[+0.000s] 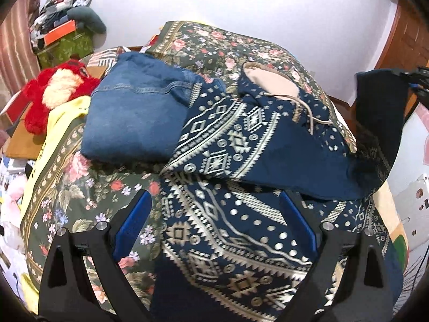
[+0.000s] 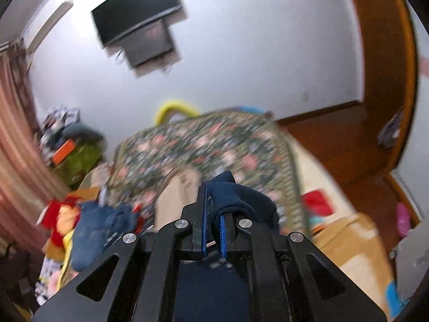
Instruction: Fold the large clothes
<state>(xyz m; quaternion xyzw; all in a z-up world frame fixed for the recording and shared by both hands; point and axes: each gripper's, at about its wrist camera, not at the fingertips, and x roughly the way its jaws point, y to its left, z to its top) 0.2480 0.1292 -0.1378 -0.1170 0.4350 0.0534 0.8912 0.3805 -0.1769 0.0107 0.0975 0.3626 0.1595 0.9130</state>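
A navy hoodie (image 1: 241, 166) with a cream geometric pattern and a beige-lined hood (image 1: 270, 80) lies on the floral bedspread (image 1: 69, 187). My left gripper (image 1: 214, 214) is open, its blue pads just above the hoodie's lower part, holding nothing. My right gripper (image 2: 213, 222) is shut on a fold of the hoodie's navy fabric (image 2: 241, 198) and holds it lifted; it also shows at the far right of the left wrist view (image 1: 380, 112). The right wrist view is blurred by motion.
Folded blue jeans (image 1: 134, 112) lie on the bed left of the hoodie. A red plush toy (image 1: 53, 91) and a yellow garment (image 1: 64, 123) sit at the left edge. A cluttered pile (image 1: 64, 18) stands by the wall. A TV (image 2: 136, 18) hangs on the wall; a wooden door frame (image 2: 386, 80) is at right.
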